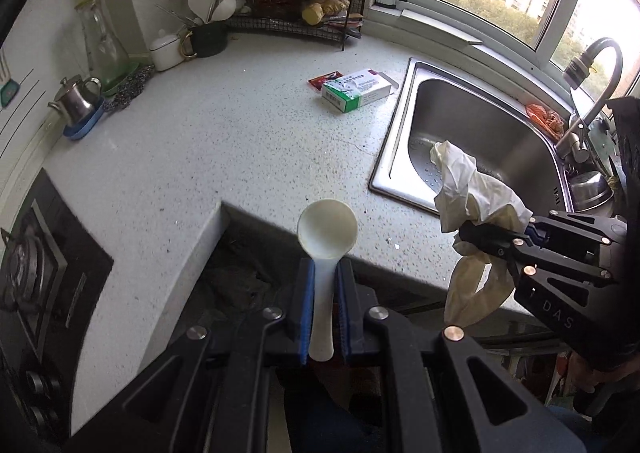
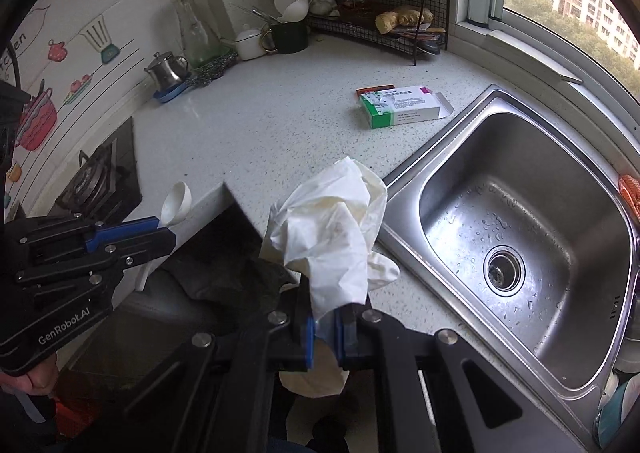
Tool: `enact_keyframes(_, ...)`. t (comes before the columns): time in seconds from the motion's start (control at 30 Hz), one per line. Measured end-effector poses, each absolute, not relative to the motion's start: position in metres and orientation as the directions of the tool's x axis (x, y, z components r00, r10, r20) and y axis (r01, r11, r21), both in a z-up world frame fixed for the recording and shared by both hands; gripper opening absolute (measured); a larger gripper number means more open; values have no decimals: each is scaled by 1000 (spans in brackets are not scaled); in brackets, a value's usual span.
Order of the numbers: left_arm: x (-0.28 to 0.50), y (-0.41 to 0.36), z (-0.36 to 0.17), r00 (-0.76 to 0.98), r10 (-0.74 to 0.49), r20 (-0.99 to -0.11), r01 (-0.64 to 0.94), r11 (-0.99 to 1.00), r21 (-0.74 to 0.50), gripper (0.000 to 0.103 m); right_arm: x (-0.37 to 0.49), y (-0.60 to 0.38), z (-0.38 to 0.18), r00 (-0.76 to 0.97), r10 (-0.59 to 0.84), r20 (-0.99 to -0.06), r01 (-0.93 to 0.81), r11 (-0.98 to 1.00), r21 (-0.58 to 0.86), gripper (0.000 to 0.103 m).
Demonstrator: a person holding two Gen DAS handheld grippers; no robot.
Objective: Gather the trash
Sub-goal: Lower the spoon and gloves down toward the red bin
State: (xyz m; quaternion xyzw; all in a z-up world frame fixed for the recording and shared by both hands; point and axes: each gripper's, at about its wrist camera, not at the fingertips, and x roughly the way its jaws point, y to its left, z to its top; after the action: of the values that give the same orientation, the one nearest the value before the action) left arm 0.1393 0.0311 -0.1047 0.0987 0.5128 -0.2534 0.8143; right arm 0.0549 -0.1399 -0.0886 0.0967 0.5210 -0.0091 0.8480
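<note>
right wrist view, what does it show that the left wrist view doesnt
Only the right wrist view shows the sink drain and the wall stickers. Only the left wrist view shows the faucet. Both show the left claw shut on a white spoon, the right claw shut on a crumpled glove, and the medicine box.

I see a white stone surface flecked with dark specks. My left gripper is black with blue pads, and the plastic spoon between its fingers is off-white. My right gripper shows the same black and blue, with a crumpled cream rubber glove in it. The cardboard box is white with a green end; a red packet peeks from behind it. The steel sink is grey, and the wall sticker is striped with red pots.
</note>
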Motion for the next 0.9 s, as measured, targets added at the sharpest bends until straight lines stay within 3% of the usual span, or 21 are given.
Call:
enact_keyframes(0.47, 83, 59, -154, 278, -235, -931, 435, 895, -96, 10, 14, -100, -118, 385, 144, -912, 35, 985, 171, 7)
enact_keyframes(0.9, 76, 81, -286, 122, -195, -973, 412, 902, -129, 10, 14, -63, -234, 210, 185, -960, 23, 981, 194, 7)
